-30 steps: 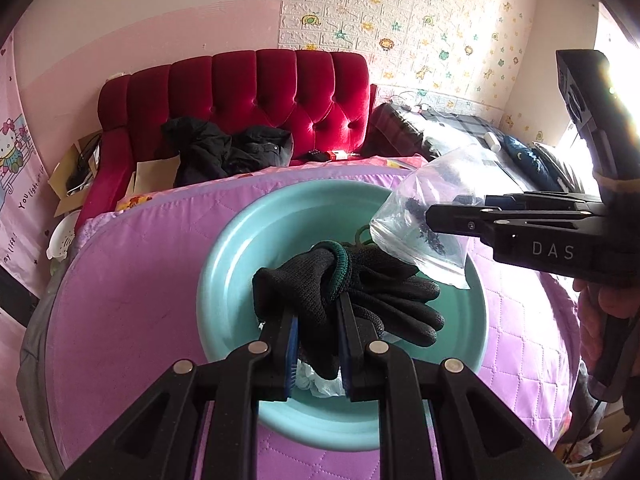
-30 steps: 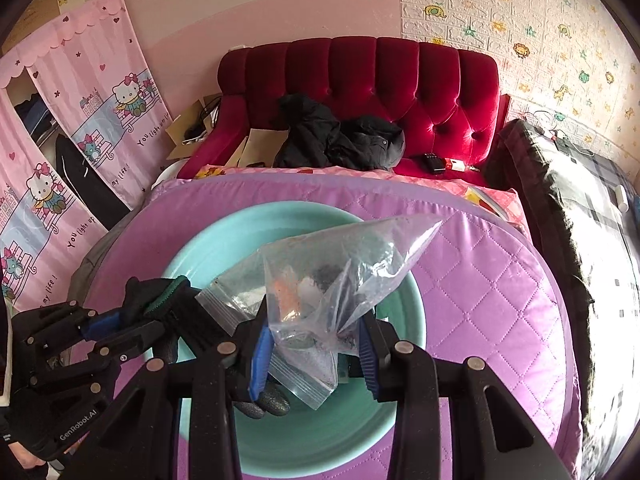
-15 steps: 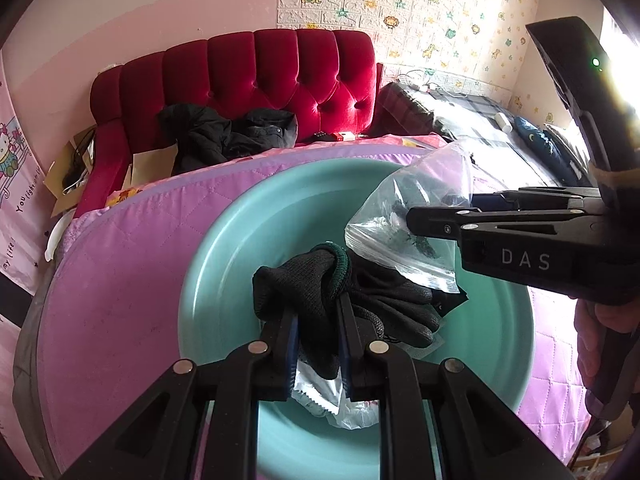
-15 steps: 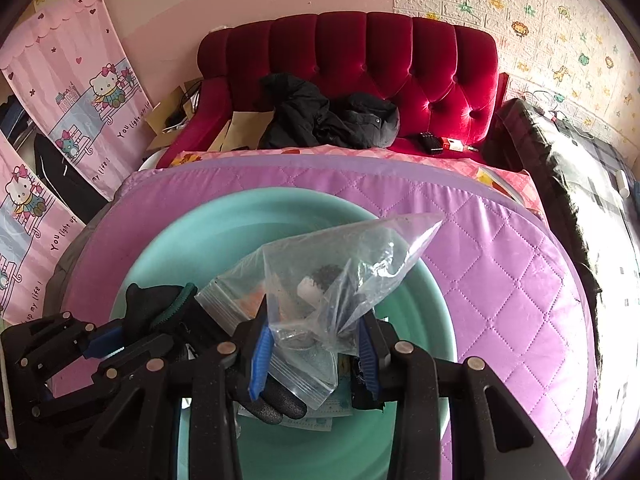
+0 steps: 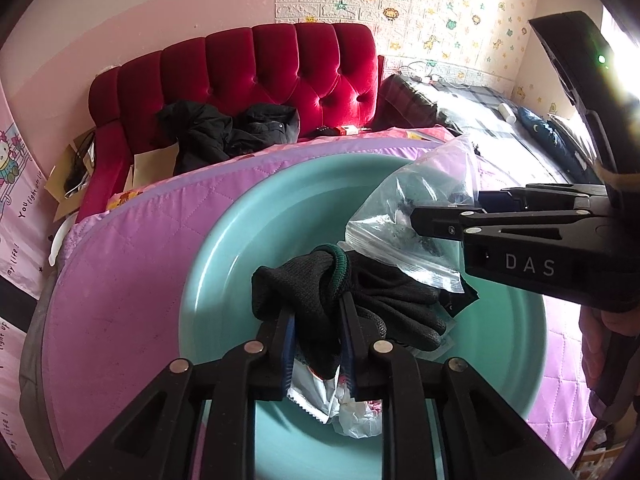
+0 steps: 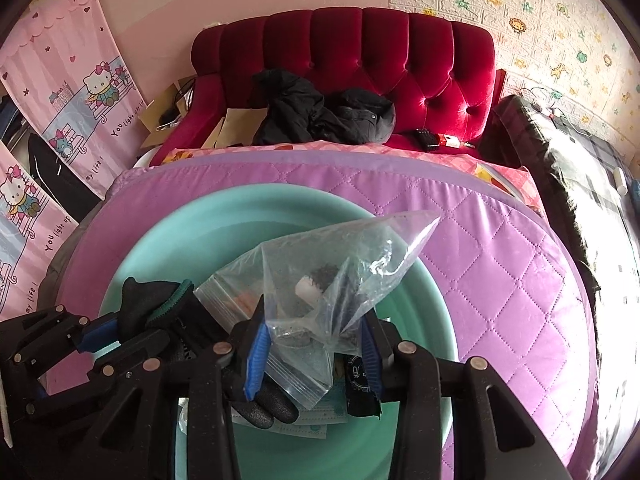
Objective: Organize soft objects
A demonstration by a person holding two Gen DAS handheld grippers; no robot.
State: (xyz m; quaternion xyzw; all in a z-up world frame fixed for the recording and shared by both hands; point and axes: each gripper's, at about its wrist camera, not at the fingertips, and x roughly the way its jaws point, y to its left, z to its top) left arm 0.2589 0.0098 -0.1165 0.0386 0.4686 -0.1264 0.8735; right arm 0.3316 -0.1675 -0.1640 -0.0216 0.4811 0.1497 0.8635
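Round teal basin [image 5: 224, 264] holding crumpled wrappers [image 5: 320, 394], your left tool [image 5: 318, 354] pinching a knitted black glove [image 5: 320, 300] — your right tool [image 6: 314, 354], jaws just easing apart, cradling a clear zip bag [image 6: 320, 276].

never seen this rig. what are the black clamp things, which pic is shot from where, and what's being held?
No robot here: a person holds two hand grippers, each with a fisheye camera looking along its fingers. One picture is from the left gripper, the other from the right gripper.

Both hang over a teal basin standing on a purple quilted cover. The left gripper is shut on a black glove. The clear zip bag sits between the right gripper's jaws, which have just been opening; I can't tell whether the pads still press it. Wrappers and packets lie in the basin.
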